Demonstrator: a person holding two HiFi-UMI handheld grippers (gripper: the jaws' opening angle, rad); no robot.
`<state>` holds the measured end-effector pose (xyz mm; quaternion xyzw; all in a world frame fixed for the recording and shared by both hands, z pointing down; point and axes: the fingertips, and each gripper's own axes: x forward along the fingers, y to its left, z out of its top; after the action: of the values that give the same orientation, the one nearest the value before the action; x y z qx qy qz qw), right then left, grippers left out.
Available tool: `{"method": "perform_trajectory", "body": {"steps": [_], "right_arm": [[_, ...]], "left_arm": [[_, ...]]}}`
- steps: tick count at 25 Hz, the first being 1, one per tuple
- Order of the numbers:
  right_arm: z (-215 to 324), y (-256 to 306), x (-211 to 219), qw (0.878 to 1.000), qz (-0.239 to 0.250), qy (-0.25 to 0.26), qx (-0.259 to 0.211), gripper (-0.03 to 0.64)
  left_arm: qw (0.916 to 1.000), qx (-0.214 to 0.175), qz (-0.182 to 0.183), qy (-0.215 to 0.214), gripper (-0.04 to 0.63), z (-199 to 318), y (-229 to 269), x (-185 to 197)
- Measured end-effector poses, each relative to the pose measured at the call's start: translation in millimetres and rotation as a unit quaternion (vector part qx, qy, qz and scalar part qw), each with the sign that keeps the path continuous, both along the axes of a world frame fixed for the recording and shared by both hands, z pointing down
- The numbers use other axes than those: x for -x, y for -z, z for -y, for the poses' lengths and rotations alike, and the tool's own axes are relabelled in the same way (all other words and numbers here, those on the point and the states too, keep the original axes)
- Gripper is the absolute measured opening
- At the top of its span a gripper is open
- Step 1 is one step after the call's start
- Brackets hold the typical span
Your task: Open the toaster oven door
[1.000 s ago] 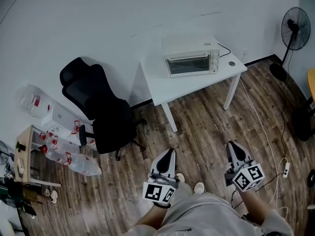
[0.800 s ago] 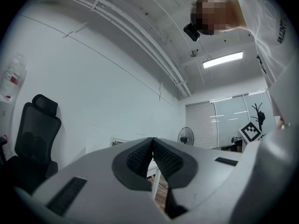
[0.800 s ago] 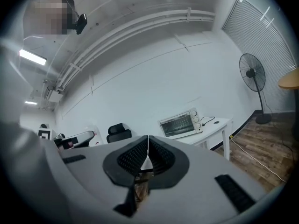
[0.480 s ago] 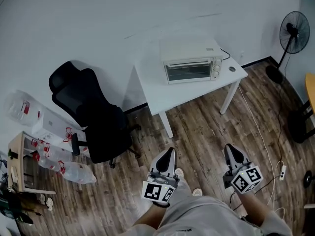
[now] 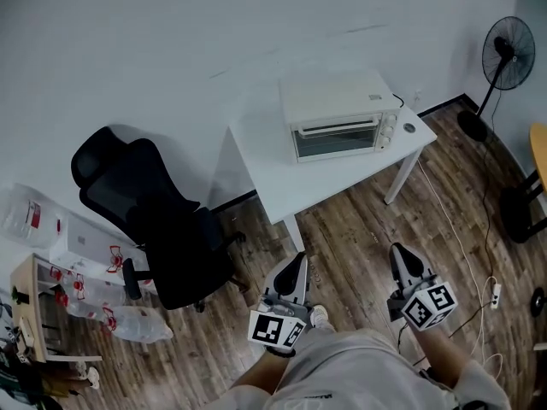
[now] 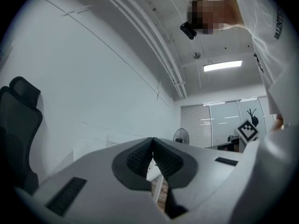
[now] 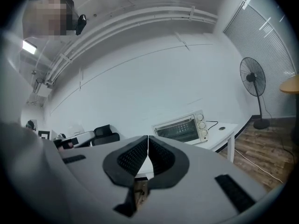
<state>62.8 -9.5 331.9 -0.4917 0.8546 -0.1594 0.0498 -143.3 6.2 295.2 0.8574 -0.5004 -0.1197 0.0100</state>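
A cream toaster oven [image 5: 337, 119] stands on a white table [image 5: 286, 171] against the wall, its glass door closed; it also shows in the right gripper view as the toaster oven [image 7: 181, 128]. My left gripper [image 5: 295, 266] and right gripper [image 5: 402, 254] hang low near the person's body, well short of the table. Both are shut with nothing between the jaws. In the left gripper view, the left gripper [image 6: 153, 141] points up toward the wall and ceiling. The right gripper [image 7: 148, 139] aims toward the oven from a distance.
A black office chair [image 5: 158, 216] stands left of the table. A standing fan [image 5: 500, 67] is at the far right. Boxes and plastic bags [image 5: 85, 280] lie at the left. A white cable [image 5: 457, 237] and power strip [image 5: 497, 290] run over the wooden floor.
The view has shifted: the table and oven sit nearer and lower in the head view, and the chair has slid left. Both grippers stay shut at the same spot by the body.
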Motion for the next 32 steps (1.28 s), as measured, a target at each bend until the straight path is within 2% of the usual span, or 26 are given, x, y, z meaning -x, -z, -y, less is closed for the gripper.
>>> {"method": "perform_trajectory", "body": {"steps": [5,8,11,16,21,32], "right_arm": [[25.3,-3.6,23.2,1.0,0.0,-0.002,0.004,0.017],[36.8,-9.1,33.9,1.0,0.01,0.011,0.024,0.017],[53.2,-8.8,38.3,0.999,0.022,0.021,0.023,0.018],[88.0,-14.3,39.0,0.999,0.027,0.025,0.027,0.018],[129.0,-17.8,34.6,0.998,0.032,0.036,0.029,0.018],[235.4,-32.5,24.9,0.991,0.083,0.084,0.057,0.018]], "left_arm": [[0.9998,-0.001,-0.006,-0.019,0.009,32.1,-2.8,13.9],[0.9997,0.006,-0.012,-0.022,0.009,47.8,-5.6,18.5],[0.9995,0.01,-0.016,-0.026,0.009,62.8,-8.8,16.8],[0.9992,0.025,-0.014,-0.029,0.009,93.1,-18.5,5.9],[0.9993,0.024,0.003,-0.027,0.009,136.5,-14.0,-12.5],[0.9992,0.031,0.024,-0.005,0.009,232.5,-11.1,-49.3]]}}
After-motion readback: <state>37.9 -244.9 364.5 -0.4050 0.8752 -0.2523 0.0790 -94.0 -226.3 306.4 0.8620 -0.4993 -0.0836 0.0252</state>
